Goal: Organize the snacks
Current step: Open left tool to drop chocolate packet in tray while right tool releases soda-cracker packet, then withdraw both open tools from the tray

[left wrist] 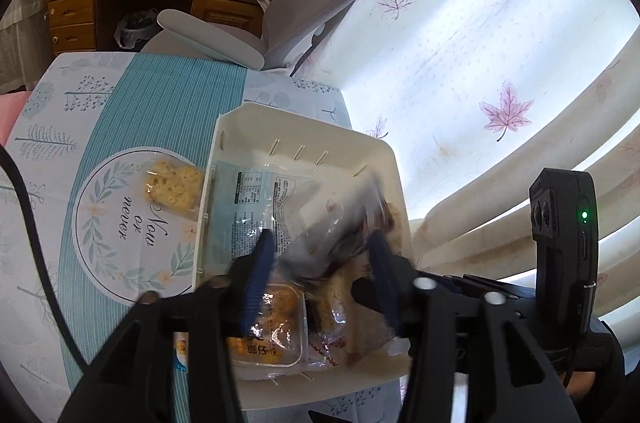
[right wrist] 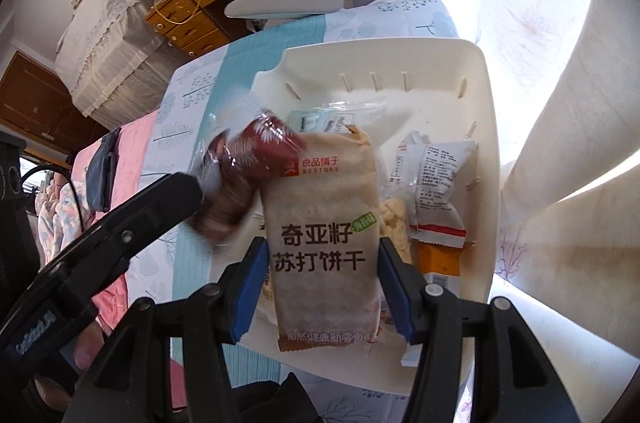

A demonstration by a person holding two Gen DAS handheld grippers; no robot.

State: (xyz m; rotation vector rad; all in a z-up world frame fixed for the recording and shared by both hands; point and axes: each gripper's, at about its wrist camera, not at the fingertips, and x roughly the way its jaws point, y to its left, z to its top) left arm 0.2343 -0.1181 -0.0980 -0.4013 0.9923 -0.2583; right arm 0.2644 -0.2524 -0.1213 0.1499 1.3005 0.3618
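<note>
White bin (right wrist: 486,127) on patterned tablecloth (left wrist: 132,111), several snack packs inside. Right gripper (right wrist: 320,287) clamps tan cracker pack (right wrist: 324,243) above bin. Left gripper (left wrist: 320,263) part-open over bin, blurred dark-red clear-wrapped snack (left wrist: 340,235) between its pads, contact unclear.

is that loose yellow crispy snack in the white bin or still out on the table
Out. In the left wrist view the yellow snack lies on the tablecloth, just outside the white bin's left wall.

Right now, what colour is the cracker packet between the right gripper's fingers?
Light brown cracker packet with dark lettering and a red logo; right wrist view shows it best.
</note>
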